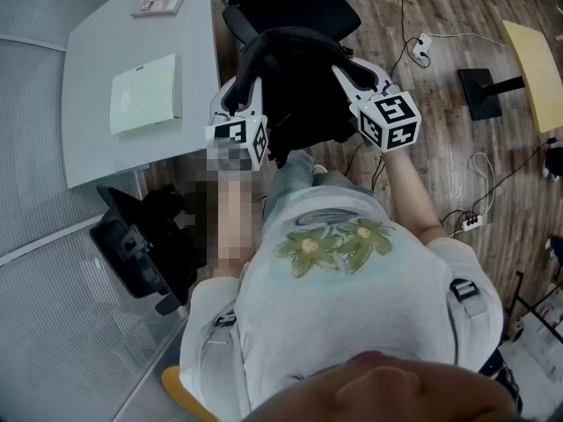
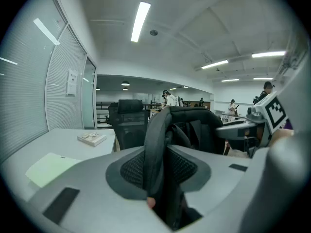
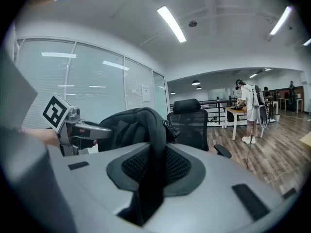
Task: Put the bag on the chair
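Fingers (image 2: 92, 183) of left gripper (image 2: 160, 171) and right gripper (image 3: 153, 171) each pinch a bag (image 1: 295, 86) strap (image 2: 156, 140) (black, padded). Bag hangs near the chair (image 1: 299, 7).

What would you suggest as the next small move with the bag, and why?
Probably carry the bag forward until it hangs over the chair seat. The left gripper and right gripper are each shut on a strap with the bag lifted, and the chair stands just ahead, beyond it.
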Available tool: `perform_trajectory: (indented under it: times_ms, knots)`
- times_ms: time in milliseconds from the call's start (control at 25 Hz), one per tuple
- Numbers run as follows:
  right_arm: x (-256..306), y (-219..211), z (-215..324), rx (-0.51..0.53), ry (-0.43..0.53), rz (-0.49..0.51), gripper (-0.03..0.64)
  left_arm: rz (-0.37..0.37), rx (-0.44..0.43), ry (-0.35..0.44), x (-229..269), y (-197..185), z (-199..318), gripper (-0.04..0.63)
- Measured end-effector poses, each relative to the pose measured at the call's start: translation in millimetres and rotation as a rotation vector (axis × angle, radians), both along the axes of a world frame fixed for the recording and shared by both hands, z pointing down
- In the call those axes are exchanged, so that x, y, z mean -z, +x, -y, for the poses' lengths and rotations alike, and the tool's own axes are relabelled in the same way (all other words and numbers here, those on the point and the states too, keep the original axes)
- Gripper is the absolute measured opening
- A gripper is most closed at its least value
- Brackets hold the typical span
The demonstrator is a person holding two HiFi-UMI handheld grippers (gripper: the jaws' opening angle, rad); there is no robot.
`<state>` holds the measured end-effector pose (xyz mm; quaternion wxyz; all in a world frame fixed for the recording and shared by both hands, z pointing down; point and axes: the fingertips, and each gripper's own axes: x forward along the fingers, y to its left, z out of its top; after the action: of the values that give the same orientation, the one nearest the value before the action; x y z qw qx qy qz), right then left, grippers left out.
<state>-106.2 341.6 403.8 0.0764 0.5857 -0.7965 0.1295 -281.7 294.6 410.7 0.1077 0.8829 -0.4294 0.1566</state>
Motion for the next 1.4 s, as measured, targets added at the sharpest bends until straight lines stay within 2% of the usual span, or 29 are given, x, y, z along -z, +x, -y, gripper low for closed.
perform_trajectory:
  times_ms: [320,600,880,1080,1400]
  knots:
    - [-6.1,15.6,27.7,-0.053,-0.017,0.005,0.083,-0.001,-0.047,-0.016,-6.0,16.7,36.0,0.133]
    - [-6.6,43.1,62.6,-0.148,-0.029,0.004,0.083,0.002,-0.149,-0.027,-6.9,49.5,86.5,0.133]
    - [1.3,68.3,92.9,-0.255,-0.020,-0.016,0.083,-0.029,-0.253,-0.024,-2.3,81.6,133.5,0.133]
    - [5.4,85.1,105.7,-0.319,-0.021,-0.025,0.083,-0.039,-0.320,-0.023,-1.0,103.6,155.4,0.133]
    - [4.9,107.9,117.3,-0.361,-0.035,-0.025,0.083,-0.047,-0.365,-0.032,-3.5,130.1,174.8,0.133]
